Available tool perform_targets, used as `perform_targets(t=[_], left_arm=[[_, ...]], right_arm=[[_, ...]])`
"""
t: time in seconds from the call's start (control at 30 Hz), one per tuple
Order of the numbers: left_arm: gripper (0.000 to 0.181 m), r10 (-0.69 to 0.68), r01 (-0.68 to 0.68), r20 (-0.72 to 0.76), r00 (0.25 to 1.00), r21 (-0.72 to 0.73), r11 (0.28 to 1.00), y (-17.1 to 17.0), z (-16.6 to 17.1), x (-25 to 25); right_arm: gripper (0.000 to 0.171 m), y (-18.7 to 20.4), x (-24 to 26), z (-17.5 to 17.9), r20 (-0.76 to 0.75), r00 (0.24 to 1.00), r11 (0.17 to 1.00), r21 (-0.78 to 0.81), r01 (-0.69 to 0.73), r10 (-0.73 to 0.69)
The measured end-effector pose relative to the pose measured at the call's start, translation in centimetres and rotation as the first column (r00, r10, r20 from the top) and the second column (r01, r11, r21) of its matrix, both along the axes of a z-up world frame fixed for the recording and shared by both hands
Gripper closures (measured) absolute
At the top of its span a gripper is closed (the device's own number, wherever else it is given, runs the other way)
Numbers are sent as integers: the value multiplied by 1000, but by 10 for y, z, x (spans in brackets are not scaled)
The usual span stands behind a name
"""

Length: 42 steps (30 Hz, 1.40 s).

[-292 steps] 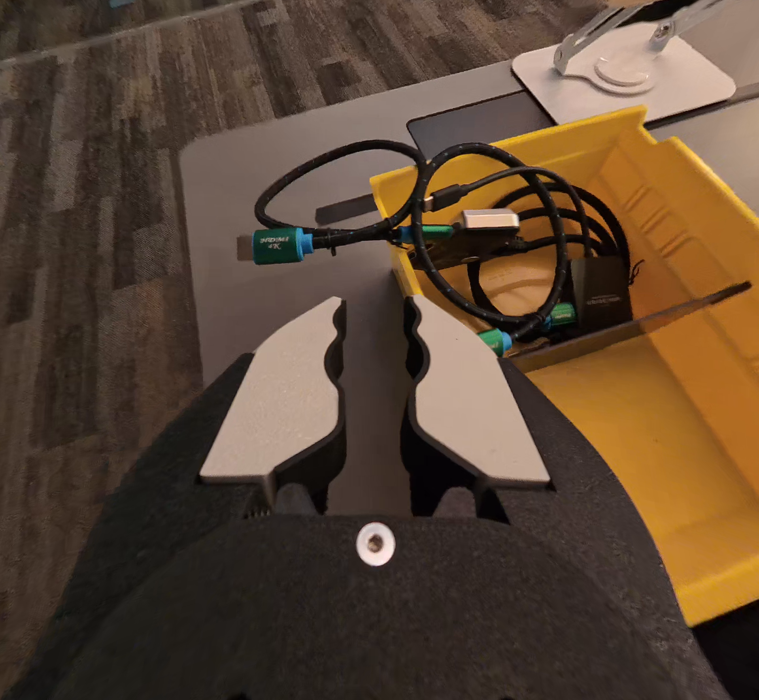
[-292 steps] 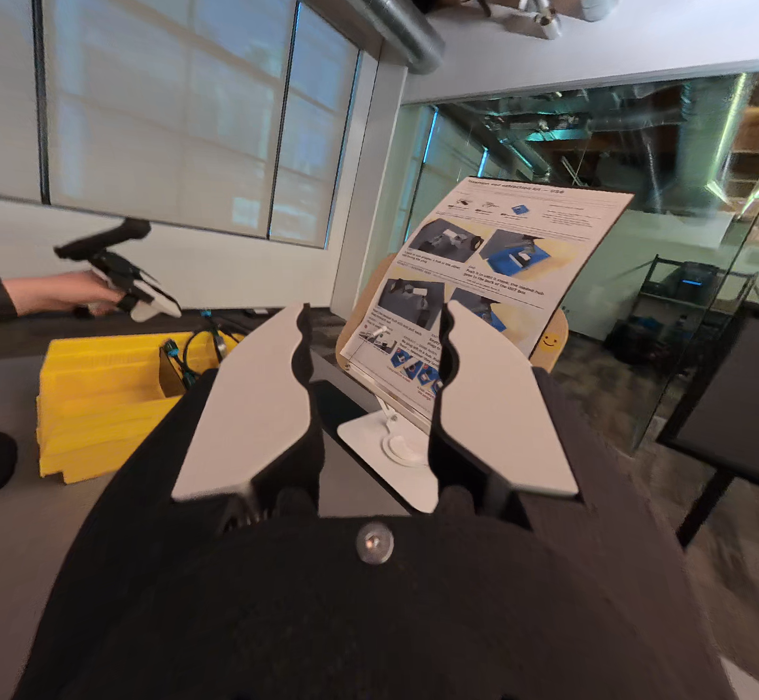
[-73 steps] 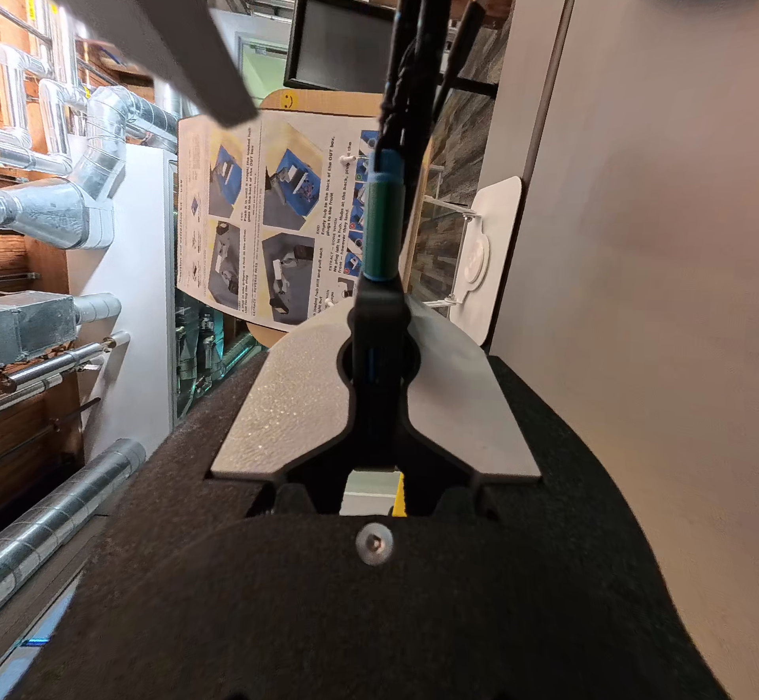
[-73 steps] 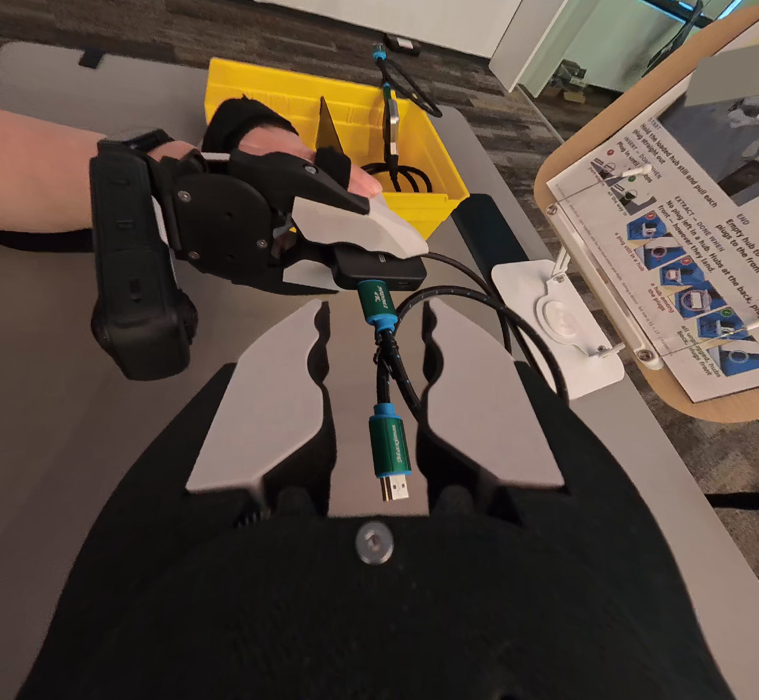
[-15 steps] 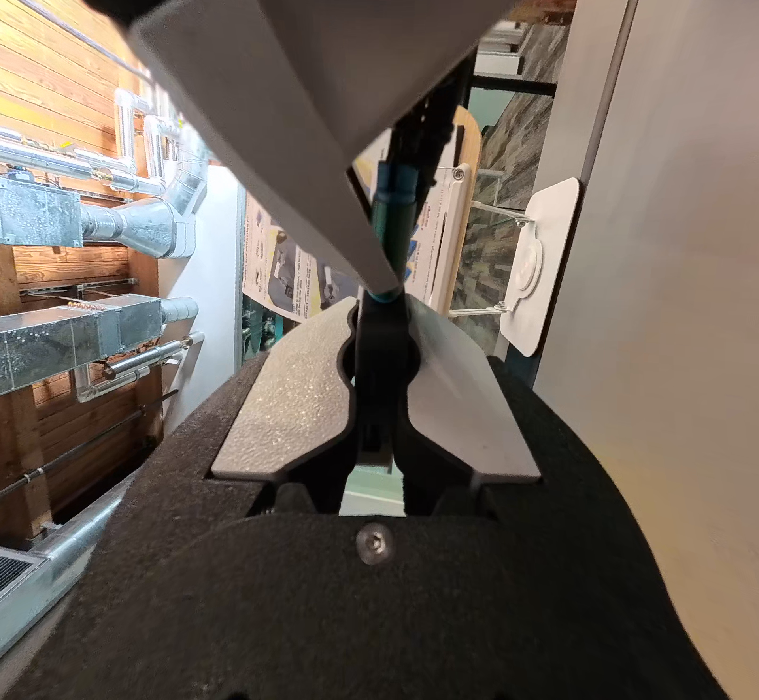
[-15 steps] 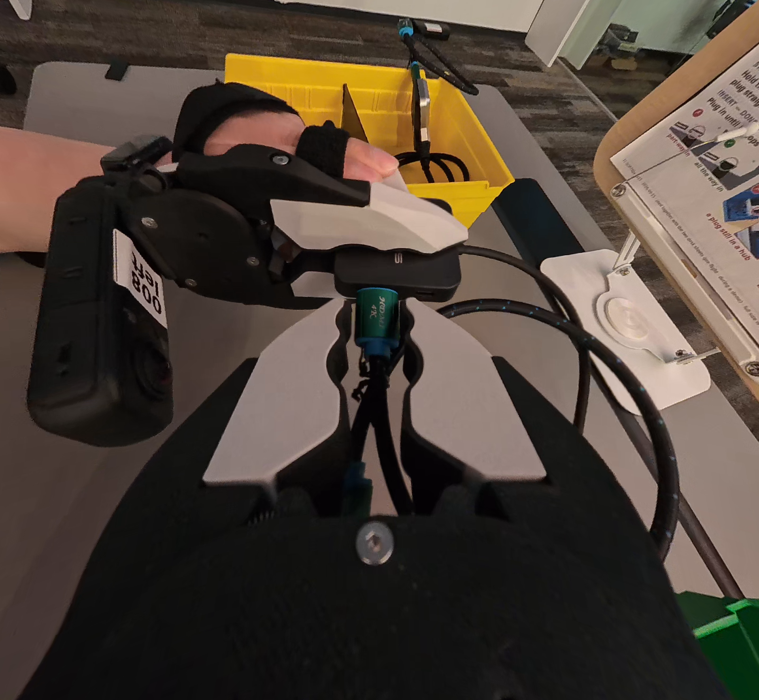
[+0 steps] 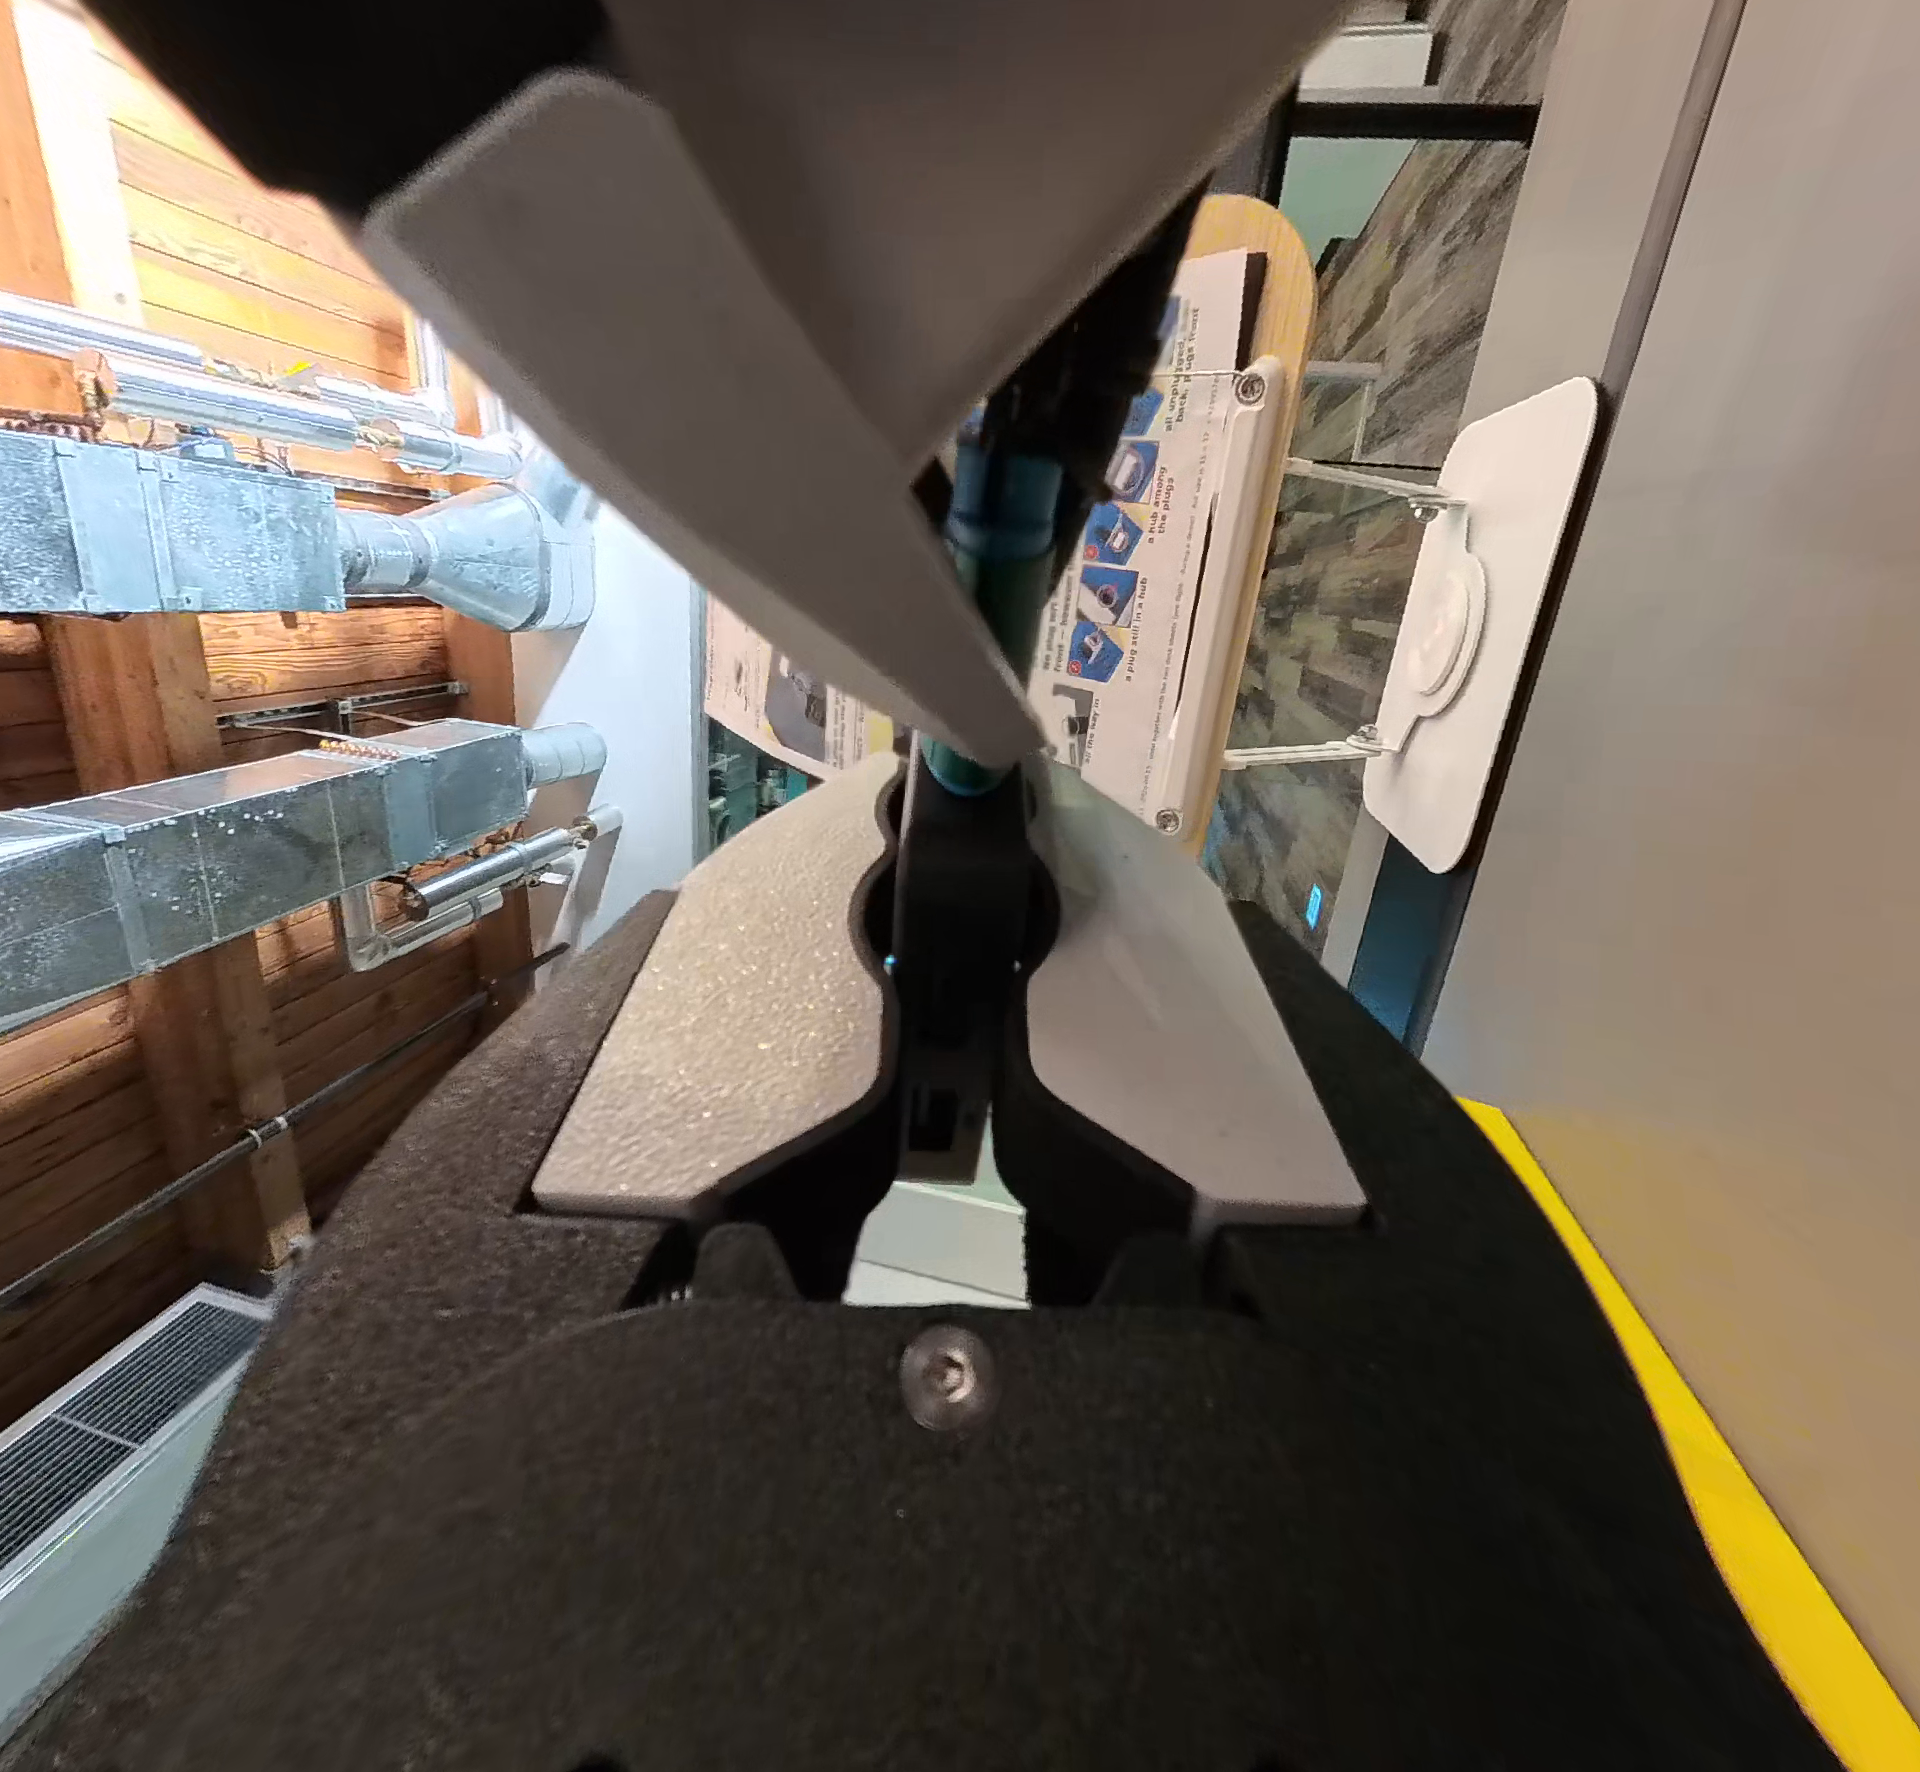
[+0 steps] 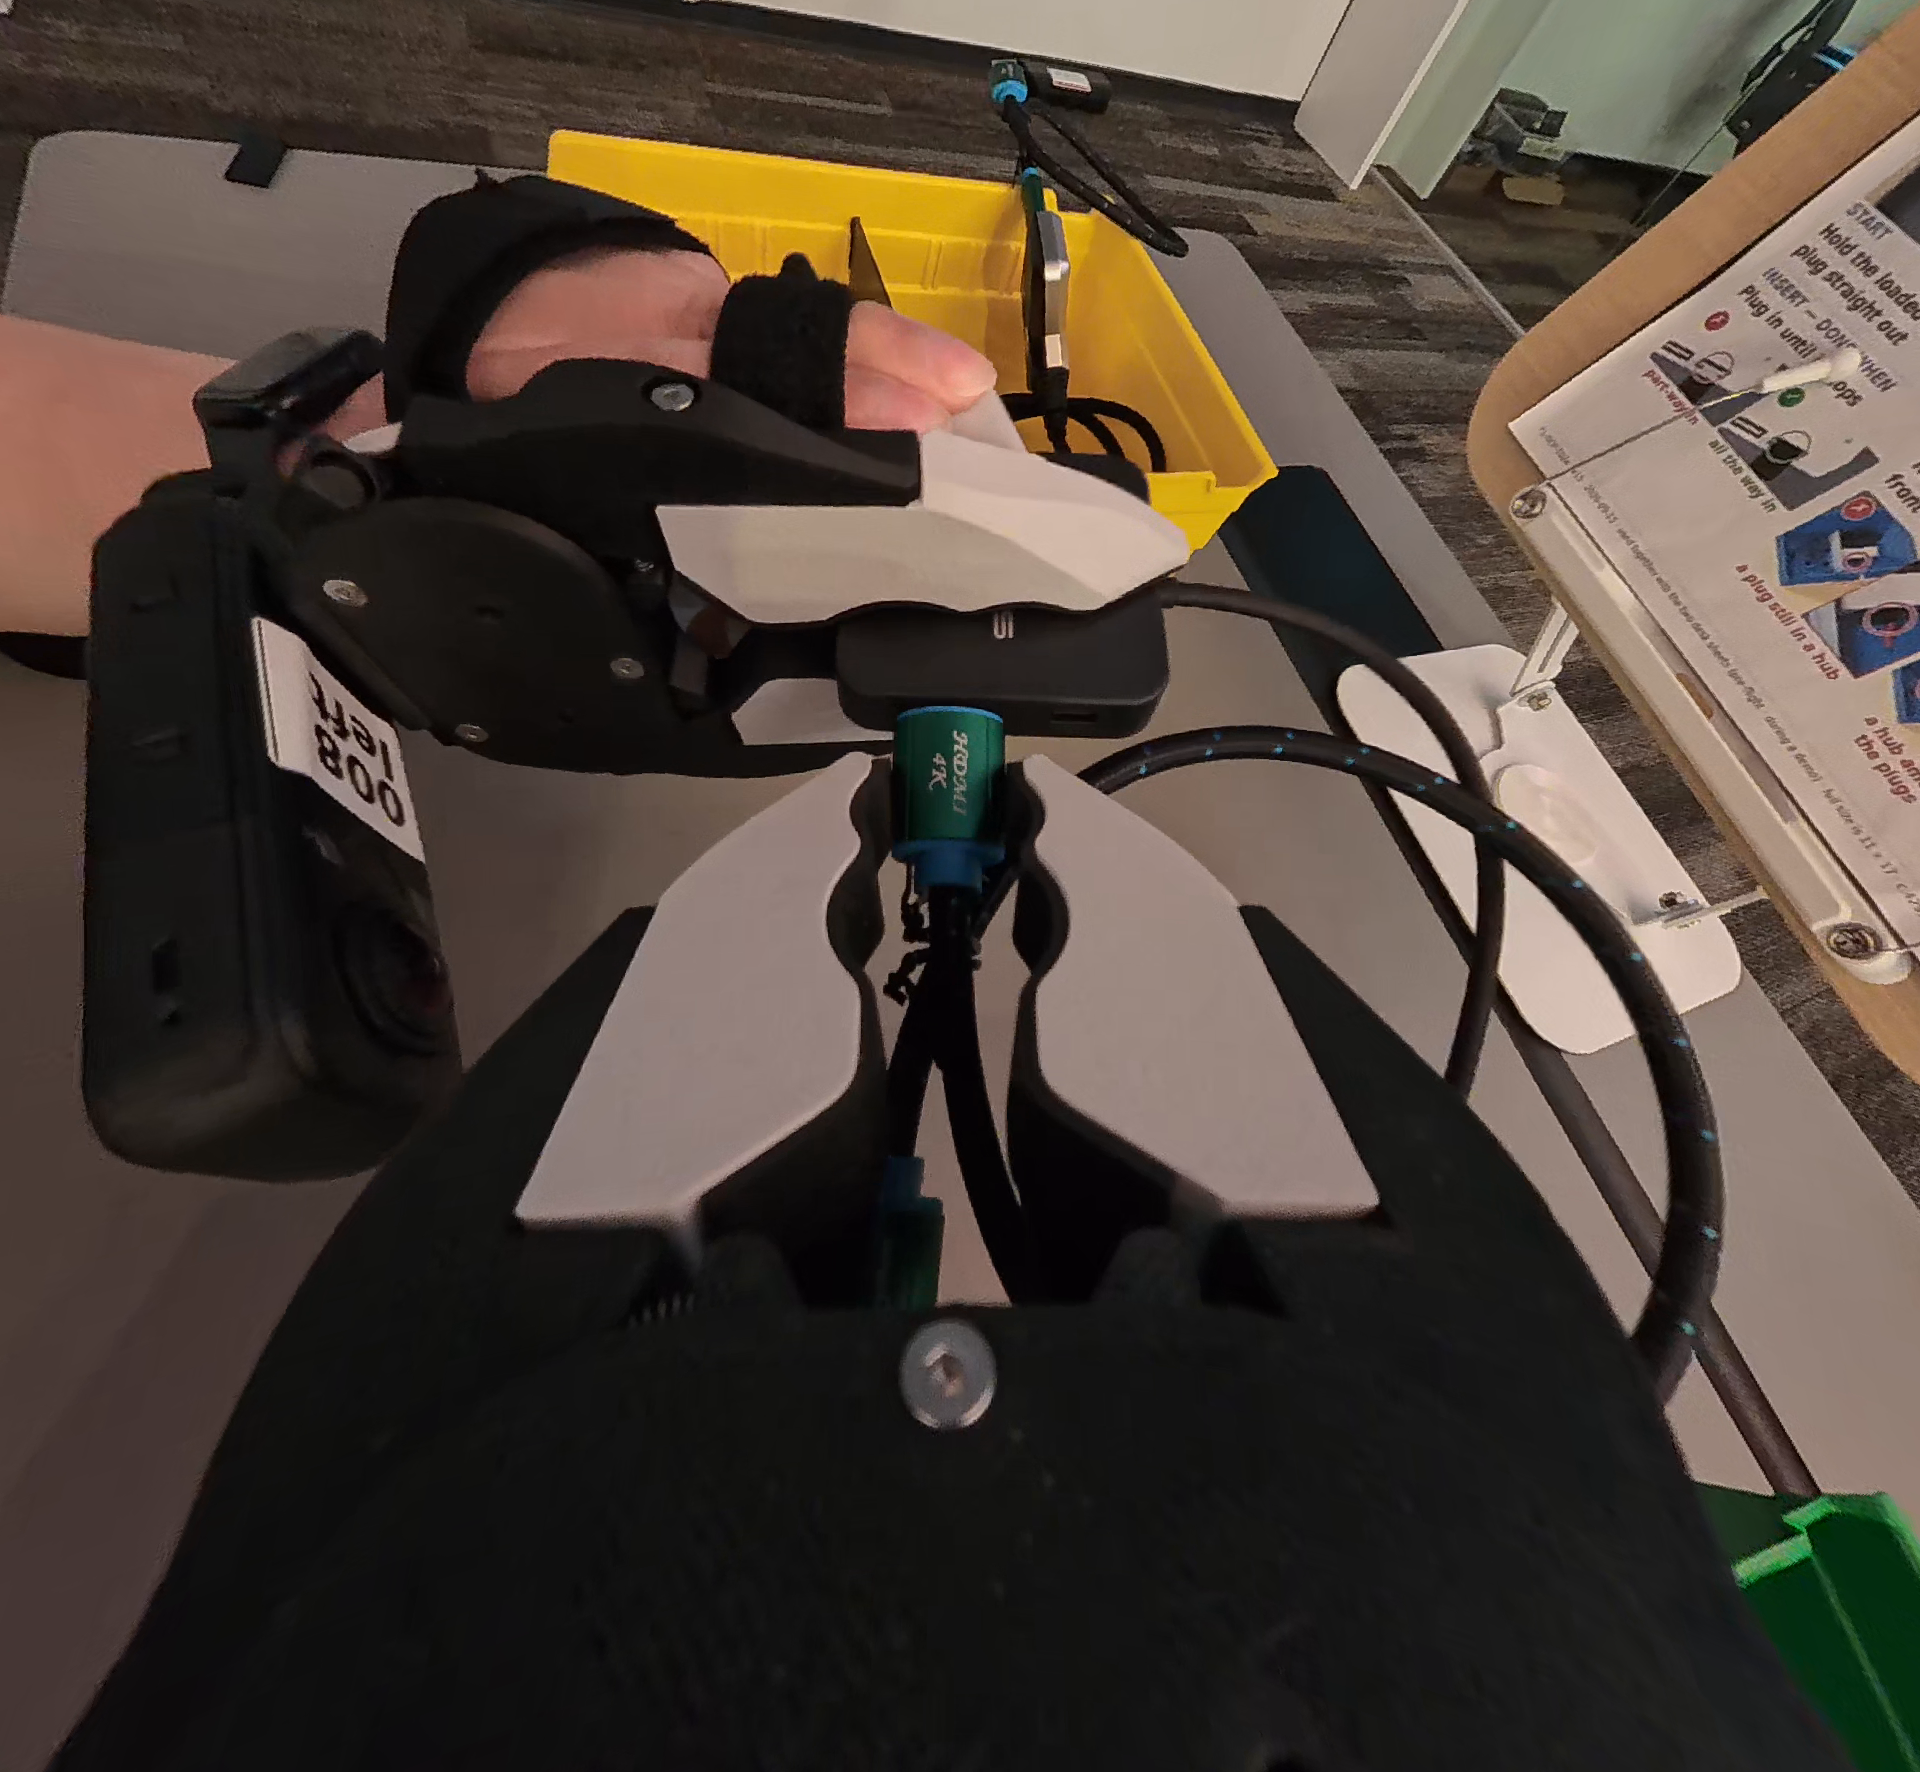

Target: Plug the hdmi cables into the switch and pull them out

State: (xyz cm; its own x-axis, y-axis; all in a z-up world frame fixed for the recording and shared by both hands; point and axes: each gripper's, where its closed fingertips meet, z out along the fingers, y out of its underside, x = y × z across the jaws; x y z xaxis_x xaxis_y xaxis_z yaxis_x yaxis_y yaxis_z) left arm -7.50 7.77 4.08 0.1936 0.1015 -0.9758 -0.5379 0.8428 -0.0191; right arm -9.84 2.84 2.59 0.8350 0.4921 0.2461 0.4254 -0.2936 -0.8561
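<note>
Grey table (image 8: 156, 1151), yellow bin (image 8: 1143, 351) atop

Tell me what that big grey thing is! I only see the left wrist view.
Observer: It's a finger of the right gripper, closed around a green plug.
Operator: Is the plug in something?
Observer: Yes, in the black switch that the left gripper clamps.
Operator: Any more cables?
Observer: Some lie in a yellow bin behind.
</note>
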Motion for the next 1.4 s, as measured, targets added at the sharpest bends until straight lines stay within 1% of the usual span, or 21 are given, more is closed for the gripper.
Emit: perform_targets(t=[0.13,0.27,0.4,0.47,0.53,0.6,0.63,0.67,0.73,0.8,0.87,0.9,0.97,1.03,1.1,1.23,1.33,1.4], left_arm=[[167,-7,7,6,1000,7,1000,1,0,0],[167,-24,23,-9,1000,-74,997,2,-4,1],[167,-28,27,-14,999,-108,994,5,-4,0],[167,-15,13,-18,1000,-137,990,11,-5,-1],[167,11,-12,-2,1000,-173,985,24,-2,-6],[166,38,-33,21,999,-224,974,39,3,-12],[167,46,-34,40,998,-256,966,45,6,-16],[167,51,-31,62,997,-289,957,51,10,-19],[167,55,-13,108,993,-355,935,58,17,-25],[167,57,15,159,986,-417,909,61,24,-30],[167,53,49,200,978,-473,880,61,29,-33],[167,45,68,215,975,-489,870,59,31,-34],[167,14,107,231,973,-504,857,51,33,-32],[167,-13,126,226,974,-493,861,41,31,-27],[167,-34,130,209,977,-465,876,31,28,-21],[167,-87,154,180,980,-401,903,12,20,-12],[167,-90,146,164,982,-372,917,11,18,-11],[167,-95,149,161,982,-368,918,11,18,-11]], right_arm=[[151,1,0,-1,2,1000,1000,0,10,-10],[151,2,-1,0,-21,1000,1000,4,7,-7],[151,1,-2,6,-29,1000,999,33,-1,2],[149,-5,-2,27,2,1000,991,136,-3,3],[149,-20,-6,56,14,1000,970,242,-15,12],[156,-43,-23,78,-24,994,951,293,-97,108],[160,-52,-32,82,-54,985,947,287,-145,167],[161,-57,-40,81,-89,974,949,259,-179,209],[159,-52,-47,64,-143,964,966,161,-202,226],[156,-34,-43,40,-125,977,982,91,-165,176],[155,-16,-37,21,-72,990,991,73,-115,120],[155,-7,-33,18,-60,994,991,102,-85,91],[146,4,-29,26,-80,996,976,217,-31,50],[143,7,-23,40,-121,993,945,325,29,12],[136,8,-15,47,-120,992,924,373,85,-43],[136,8,-14,47,-116,992,925,369,90,-50],[145,8,-10,43,-116,992,934,346,93,-56],[143,8,-12,43,-136,990,937,341,76,-30]])
